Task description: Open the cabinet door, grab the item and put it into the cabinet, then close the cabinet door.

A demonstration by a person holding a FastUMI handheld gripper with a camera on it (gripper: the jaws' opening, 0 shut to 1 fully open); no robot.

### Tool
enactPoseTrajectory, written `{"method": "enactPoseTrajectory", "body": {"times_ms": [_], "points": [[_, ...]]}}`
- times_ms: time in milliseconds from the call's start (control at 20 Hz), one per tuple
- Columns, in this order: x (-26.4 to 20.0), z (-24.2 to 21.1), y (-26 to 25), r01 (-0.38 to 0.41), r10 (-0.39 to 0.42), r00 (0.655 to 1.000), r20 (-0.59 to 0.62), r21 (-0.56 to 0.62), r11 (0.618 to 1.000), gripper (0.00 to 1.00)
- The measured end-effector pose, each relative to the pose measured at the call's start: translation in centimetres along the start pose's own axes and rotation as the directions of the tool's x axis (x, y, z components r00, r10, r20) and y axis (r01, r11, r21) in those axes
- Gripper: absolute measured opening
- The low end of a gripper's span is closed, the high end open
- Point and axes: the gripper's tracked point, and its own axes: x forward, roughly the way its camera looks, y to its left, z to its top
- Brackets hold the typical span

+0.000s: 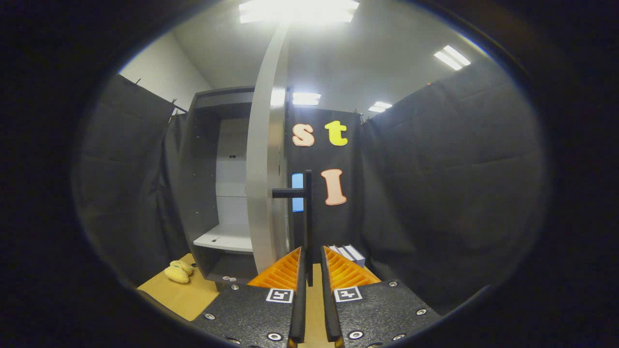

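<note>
The gripper has its two ridged fingers close together, with only a thin gap. The long black bar handle of the cabinet door runs down into that gap, but I cannot tell if both fingers press on it. The flat, smooth grey door stands open, edge-on, at twelve o'clock from the fingers. The tall grey cabinet has a pale shelf inside. A soft, lumpy yellow item lies on the tan table at nine o'clock from the fingers, just beside the cabinet's foot.
</note>
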Motion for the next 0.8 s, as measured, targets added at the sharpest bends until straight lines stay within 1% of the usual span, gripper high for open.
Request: {"method": "enactPoseTrajectory", "body": {"times_ms": [100, 150, 200, 350, 450, 500, 550, 600, 650, 700, 800], "points": [[-0.7, 0.5, -1.9, 0.058, -0.058, 0.998, 0.022, 0.008, 0.998, 0.16], [-1.1, 1.0, -1.9, 0.060, -0.061, 0.997, 0.040, 0.018, 0.998, 0.16], [-1.4, 1.5, -1.6, 0.066, -0.067, 0.996, 0.060, 0.024, 0.998, 0.19], [-3.0, 1.9, -2.5, 0.143, -0.139, 0.986, 0.093, -0.035, 0.989, 0.23], [-4.3, 2.6, -1.4, 0.162, -0.152, 0.981, 0.123, -0.076, 0.984, 0.31], [-5.2, 3.0, -0.8, 0.175, -0.161, 0.977, 0.139, -0.094, 0.980, 0.41], [-6.0, 3.3, -0.5, 0.196, -0.179, 0.972, 0.155, -0.106, 0.975, 0.48], [-6.7, 3.5, -0.1, 0.207, -0.186, 0.967, 0.173, -0.115, 0.971, 0.63], [-7.8, 4.0, 0.9, 0.203, -0.178, 0.965, 0.191, -0.122, 0.972, 0.71], [-8.5, 4.2, 2.3, 0.183, -0.153, 0.966, 0.209, -0.132, 0.974, 0.85], [-8.9, 4.0, 5.7, 0.133, -0.091, 0.969, 0.231, -0.170, 0.976, 0.91]]}}
